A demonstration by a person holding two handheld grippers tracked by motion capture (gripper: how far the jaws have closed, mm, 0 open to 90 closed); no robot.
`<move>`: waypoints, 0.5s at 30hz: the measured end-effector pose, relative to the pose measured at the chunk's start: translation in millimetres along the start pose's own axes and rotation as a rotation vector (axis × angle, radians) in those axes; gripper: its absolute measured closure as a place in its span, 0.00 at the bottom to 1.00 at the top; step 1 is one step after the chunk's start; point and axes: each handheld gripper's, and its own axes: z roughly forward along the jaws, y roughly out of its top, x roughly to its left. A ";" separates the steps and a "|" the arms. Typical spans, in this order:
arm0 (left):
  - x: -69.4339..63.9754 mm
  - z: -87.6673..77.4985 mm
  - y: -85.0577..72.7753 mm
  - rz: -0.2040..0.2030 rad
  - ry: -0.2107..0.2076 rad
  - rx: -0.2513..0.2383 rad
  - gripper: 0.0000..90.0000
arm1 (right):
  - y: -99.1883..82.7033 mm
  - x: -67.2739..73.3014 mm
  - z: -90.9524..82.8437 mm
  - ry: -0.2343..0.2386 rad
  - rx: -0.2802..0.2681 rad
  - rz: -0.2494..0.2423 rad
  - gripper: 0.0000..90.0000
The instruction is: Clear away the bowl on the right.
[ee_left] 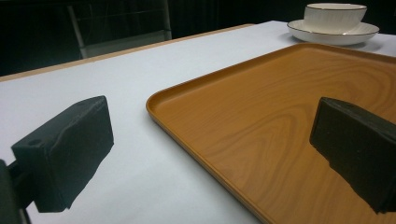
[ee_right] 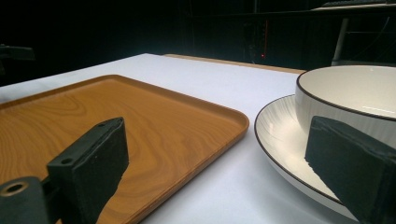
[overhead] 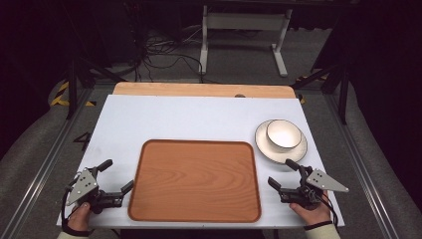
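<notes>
A brown wooden tray (overhead: 195, 180) lies in the middle of the white table (overhead: 179, 117), nothing on it. To its right a white bowl (overhead: 283, 134) stands on a white plate (overhead: 298, 151). My left gripper (overhead: 117, 175) rests at the tray's left edge, jaws wide open and empty; its view shows the tray's near corner (ee_left: 280, 130) between the jaws and the bowl (ee_left: 335, 16) far off. My right gripper (overhead: 282, 172) sits between tray and plate, open and empty; in its view the tray (ee_right: 140, 126) is at left, and the bowl (ee_right: 355, 100) and plate (ee_right: 280, 135) at right.
The table's far edge shows a wooden strip (overhead: 201, 89). Beyond it a white desk frame (overhead: 244, 35) and loose cables (overhead: 159, 55) stand on the floor. Metal rails (overhead: 45, 159) run along both sides of the table.
</notes>
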 end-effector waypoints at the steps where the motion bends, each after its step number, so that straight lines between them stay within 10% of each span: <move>1: 0.0 0.1 -0.1 0.000 0.000 -0.001 0.00 | 0.0 -0.3 -0.3 -0.002 -0.003 0.004 0.06; 15: 0.3 0.5 0.1 0.001 -0.002 0.000 0.00 | 1.2 2.4 1.9 -0.004 0.021 -0.026 0.05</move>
